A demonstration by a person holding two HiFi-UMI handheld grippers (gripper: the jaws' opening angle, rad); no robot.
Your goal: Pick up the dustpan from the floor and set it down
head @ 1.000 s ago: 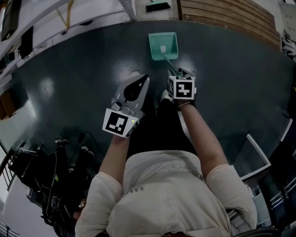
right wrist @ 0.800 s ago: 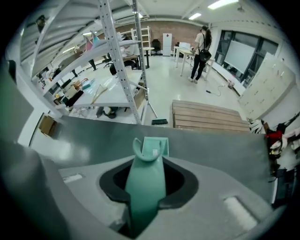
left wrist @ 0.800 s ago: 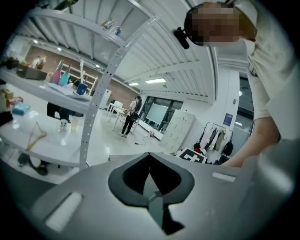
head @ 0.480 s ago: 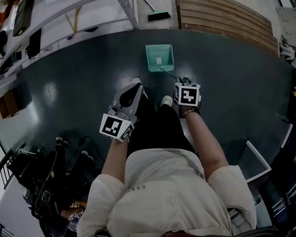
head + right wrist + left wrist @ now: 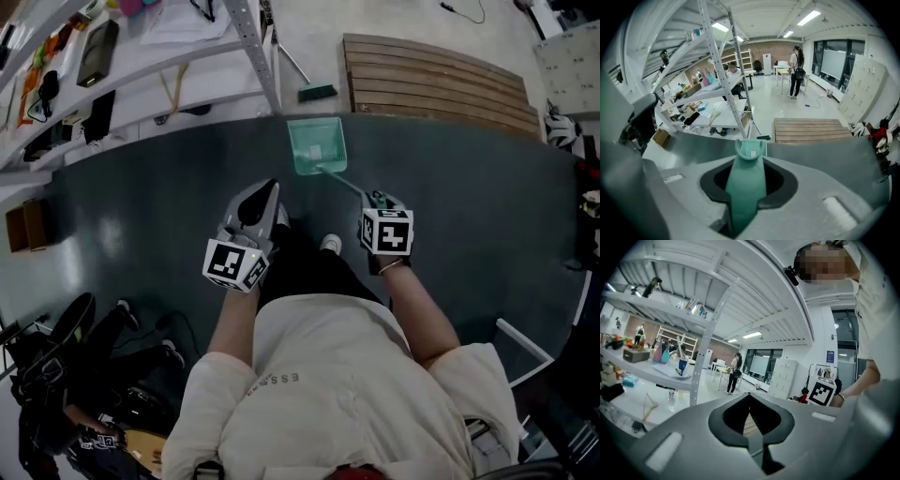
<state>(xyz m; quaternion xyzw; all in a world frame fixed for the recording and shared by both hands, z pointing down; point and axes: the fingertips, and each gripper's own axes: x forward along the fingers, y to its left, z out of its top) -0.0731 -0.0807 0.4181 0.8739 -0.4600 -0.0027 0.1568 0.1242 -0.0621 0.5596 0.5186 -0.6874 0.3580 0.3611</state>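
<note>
The green dustpan [image 5: 317,147] hangs off the dark floor by its long thin handle, pan end away from me. My right gripper [image 5: 374,199] points steeply down and is shut on that handle; its jaws have just been closing with the handle between them. In the right gripper view the green handle [image 5: 745,192] runs up between the dark pads [image 5: 780,194] to the pan [image 5: 751,149]. My left gripper [image 5: 263,189] is held to the left of the dustpan, near level. Its jaws [image 5: 751,399] meet with nothing between them.
A metal shelf rack [image 5: 246,37] with cluttered white shelves stands at the far left. A green hand brush [image 5: 317,92] lies beside its leg. A wooden slatted pallet [image 5: 441,80] lies beyond the dustpan. A white frame [image 5: 525,330] stands at the right, dark gear [image 5: 66,375] at the lower left.
Both grippers have risen as the person straightens up. The dustpan has come off the floor with the right gripper, its pan swinging further out in front.
</note>
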